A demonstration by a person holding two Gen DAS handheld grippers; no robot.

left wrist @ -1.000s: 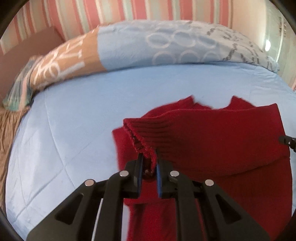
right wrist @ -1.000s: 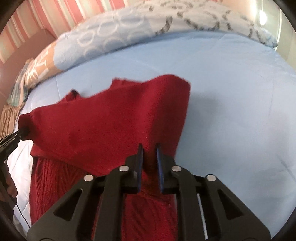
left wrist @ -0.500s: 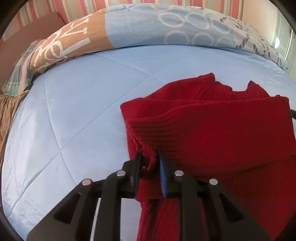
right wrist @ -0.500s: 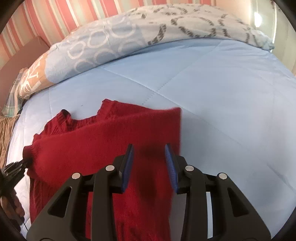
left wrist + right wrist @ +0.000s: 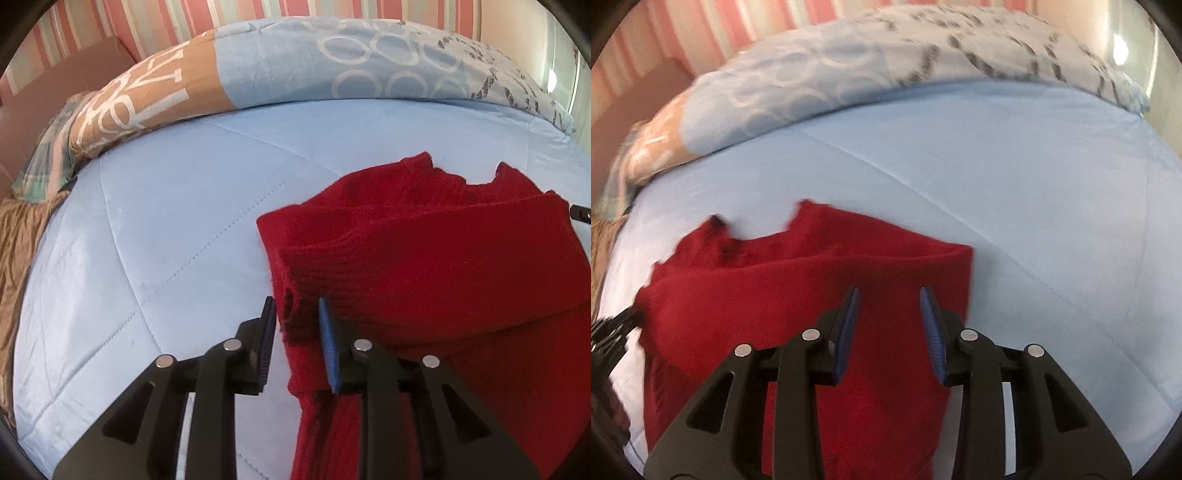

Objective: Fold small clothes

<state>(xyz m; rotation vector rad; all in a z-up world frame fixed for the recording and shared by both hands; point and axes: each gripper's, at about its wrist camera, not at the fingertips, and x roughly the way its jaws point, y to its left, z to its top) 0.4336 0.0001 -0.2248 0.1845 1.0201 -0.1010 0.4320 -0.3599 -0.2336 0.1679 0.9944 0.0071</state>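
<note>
On quilted pale-blue bed [image 5: 155,236], folded red knitted sweater [image 5: 443,258]; left gripper [image 5: 295,314] and right gripper [image 5: 888,295] both released. Ribbed hem between left jaws — may snag on withdrawal, dragging fold askew.

Sweater [image 5: 443,251] on quilt [image 5: 177,229], duvet [image 5: 332,62] behind.

1. Your sweater [image 5: 443,251] is deep red, with a ribbed knit at its hem.
2. The quilt [image 5: 166,229] under it is plain pale blue, stitched in lines.
3. The rolled duvet [image 5: 295,70] shows tan with white lettering, then blue with white rings, then grey marks.
4. Your left tool [image 5: 295,314] and right tool [image 5: 888,306] are black with blue pads.
5. The wall [image 5: 155,22] has pink, white and green stripes.
</note>
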